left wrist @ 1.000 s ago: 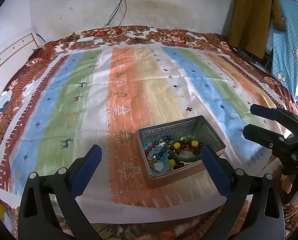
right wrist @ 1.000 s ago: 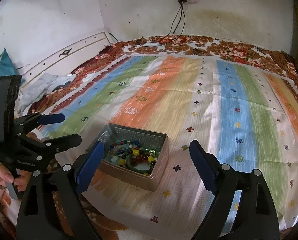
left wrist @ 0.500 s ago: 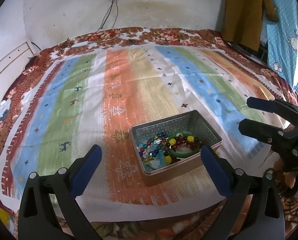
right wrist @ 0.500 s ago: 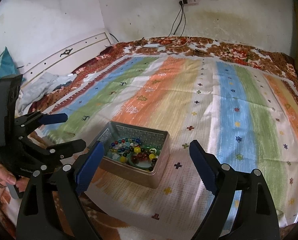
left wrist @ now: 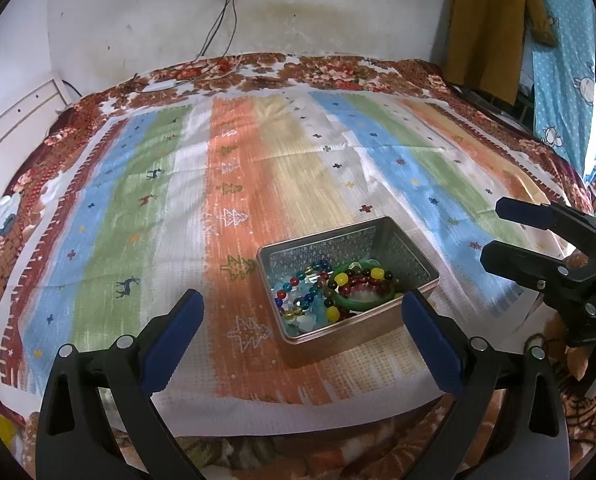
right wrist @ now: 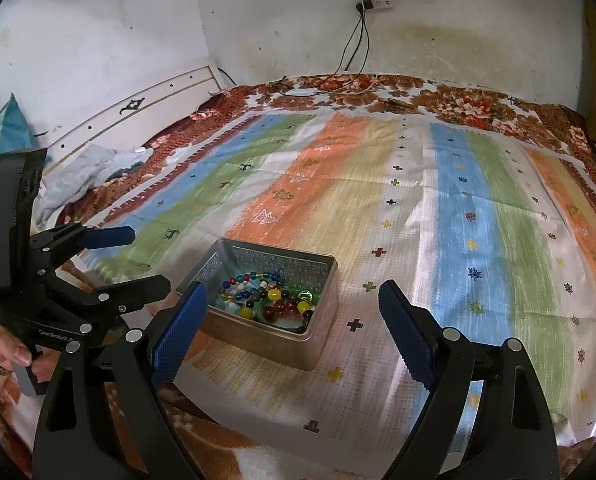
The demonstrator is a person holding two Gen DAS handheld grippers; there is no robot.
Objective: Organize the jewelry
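I hold both grippers, left (left wrist: 300, 322) and right (right wrist: 291, 318), fingers spread empty, near the tin (left wrist: 412, 242) holding beads (left wrist: 330, 292).

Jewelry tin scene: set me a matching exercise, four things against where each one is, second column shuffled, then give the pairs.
Things:
1. rectangular metal tin
2. green bangle
3. white power strip
4. mustard-yellow garment

Places:
A. on the wall, cables running down
B. inside the tin among coloured bead bracelets
C. hanging beyond the bed's far right corner in the left wrist view
D. on the striped cloth, near its front edge

Pairs: 1-D, 2-B, 3-A, 4-C
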